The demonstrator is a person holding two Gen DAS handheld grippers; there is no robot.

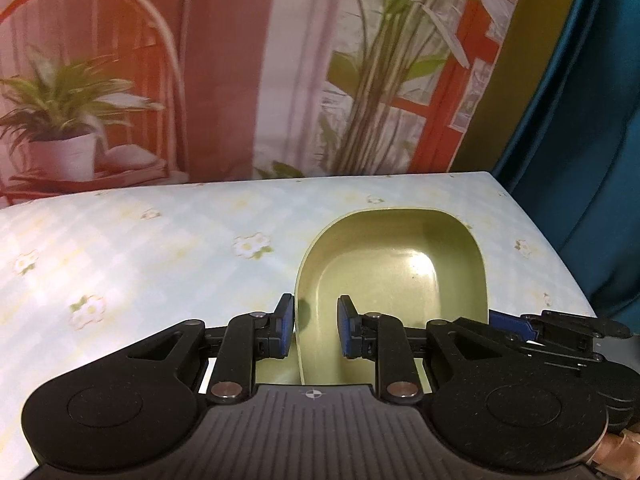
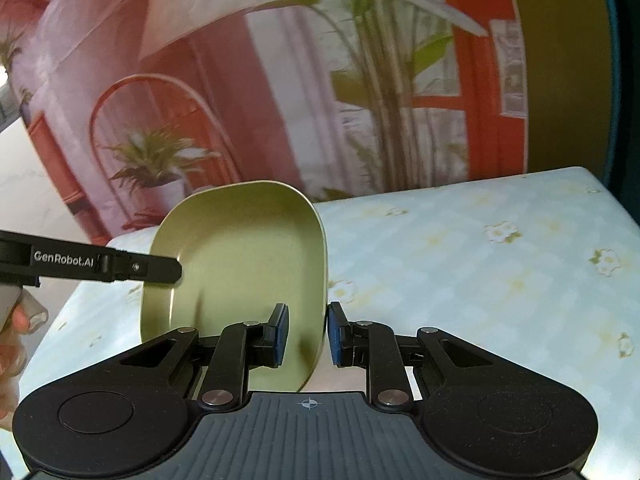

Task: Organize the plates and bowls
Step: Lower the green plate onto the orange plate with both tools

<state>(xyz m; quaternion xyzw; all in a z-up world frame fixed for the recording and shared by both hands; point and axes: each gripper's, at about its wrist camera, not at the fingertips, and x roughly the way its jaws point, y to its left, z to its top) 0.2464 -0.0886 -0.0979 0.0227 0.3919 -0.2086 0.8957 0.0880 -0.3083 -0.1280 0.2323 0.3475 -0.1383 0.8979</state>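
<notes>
Two hand-held grippers clamp one green dish between them above a table. The left gripper [image 1: 316,326] pinches the dish's [image 1: 394,268] left wall, one blue pad outside the rim and one inside the basin. The right gripper [image 2: 307,334] grips the dish's [image 2: 240,256] right wall in the same manner, its pads closed on the rim. In the right wrist view the left gripper's black finger reaches across the opposite rim, with a person's hand [image 2: 12,344] at the frame's left edge. The dish appears raised and tilted above the floral tablecloth [image 1: 160,240]. Behind hangs a backdrop [image 1: 200,80] printed with potted plants and a red window frame.
</notes>
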